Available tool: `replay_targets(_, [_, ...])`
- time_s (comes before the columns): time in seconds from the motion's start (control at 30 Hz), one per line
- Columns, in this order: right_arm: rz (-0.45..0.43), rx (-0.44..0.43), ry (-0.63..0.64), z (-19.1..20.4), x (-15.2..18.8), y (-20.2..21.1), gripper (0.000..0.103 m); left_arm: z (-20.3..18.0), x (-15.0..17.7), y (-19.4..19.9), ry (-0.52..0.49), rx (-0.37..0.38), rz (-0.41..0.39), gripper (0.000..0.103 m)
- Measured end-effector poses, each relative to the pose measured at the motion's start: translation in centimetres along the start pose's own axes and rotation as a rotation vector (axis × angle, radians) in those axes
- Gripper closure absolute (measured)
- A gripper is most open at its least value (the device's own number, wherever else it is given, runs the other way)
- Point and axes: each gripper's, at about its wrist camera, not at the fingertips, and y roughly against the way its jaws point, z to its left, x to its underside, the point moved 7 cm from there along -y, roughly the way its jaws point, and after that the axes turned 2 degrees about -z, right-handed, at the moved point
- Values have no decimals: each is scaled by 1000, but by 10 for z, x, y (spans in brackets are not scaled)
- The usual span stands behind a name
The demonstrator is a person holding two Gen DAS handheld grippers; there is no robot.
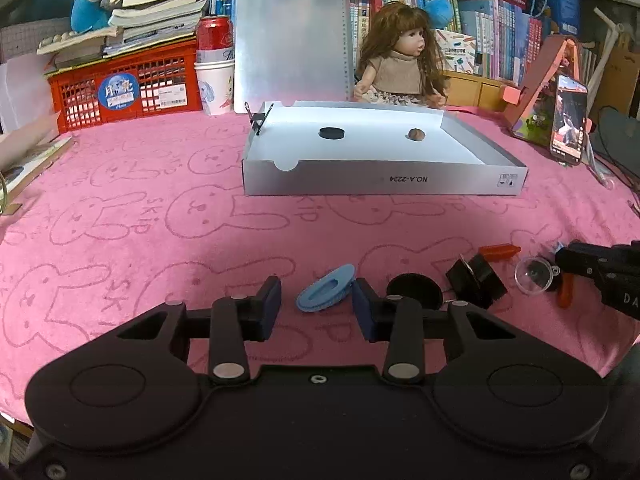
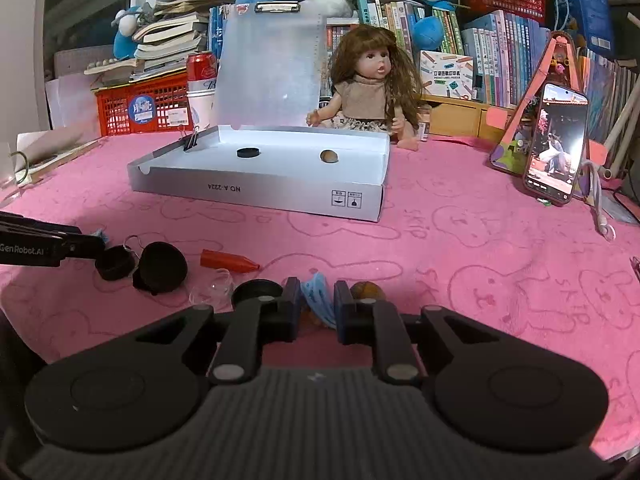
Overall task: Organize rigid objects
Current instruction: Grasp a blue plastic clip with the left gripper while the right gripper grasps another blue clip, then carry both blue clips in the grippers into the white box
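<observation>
My left gripper [image 1: 318,306] stands open over the pink cloth. A light blue oval piece [image 1: 326,288] lies tilted between its fingertips, leaning on the right finger and clear of the left pad. My right gripper [image 2: 318,304] is shut on a thin blue ridged piece [image 2: 318,300]. Scattered on the cloth between the grippers are a red cone cap [image 2: 228,262], a clear suction cup [image 1: 534,276], a black round lid [image 1: 414,290] and a black case with a key ring [image 1: 476,280]. The white box [image 1: 380,186] holds a black disc [image 1: 332,133] and a brown nut [image 1: 416,135].
A binder clip [image 1: 258,118] grips the box's left wall. Behind the box sit a doll [image 1: 400,64], a clear clipboard [image 1: 290,36], a red crate [image 1: 124,88] and a can [image 1: 214,34]. A lit phone [image 2: 556,144] leans on a stand at right.
</observation>
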Motion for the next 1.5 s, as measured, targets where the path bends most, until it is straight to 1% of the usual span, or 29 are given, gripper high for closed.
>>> replay_targets(0.07, [-1, 4, 13, 2, 1, -1, 81, -3, 3, 1, -22, -5, -10, 65])
replay_targets(0.13, [1, 2, 18, 3, 1, -3, 81, -6, 5, 3, -45, -8, -21, 69])
replay_targets(0.2, [5, -5, 2, 1, 1, -5, 82, -9, 6, 5, -54, 1, -28, 82])
replay_targets(0.27, [6, -9, -6, 0, 0, -6, 82, -9, 6, 6, -54, -6, -28, 82])
replay_targets(0.3, [4, -8, -4, 0, 0, -5, 82, -10, 5, 6, -53, -5, -27, 87])
replay_targets(0.47, [-14, 4, 14, 2, -3, -2, 83, -9, 0, 5, -35, 4, -19, 87])
replay_targets(0.83, [-64, 26, 23, 1, -29, -1, 83, -12, -19, 9, -25, 21, -44, 87])
replay_targets(1.13, [-85, 35, 37, 6, -52, -15, 83, -16, -50, 2, -19, 38, -71, 87])
replay_targets(1.3, [-95, 37, 47, 6, -69, -24, 83, -17, -72, -9, 5, 54, -73, 87])
replay_targets(1.5, [-84, 30, 29, 3, -87, -45, 83, -19, -98, -28, 8, 52, -85, 87])
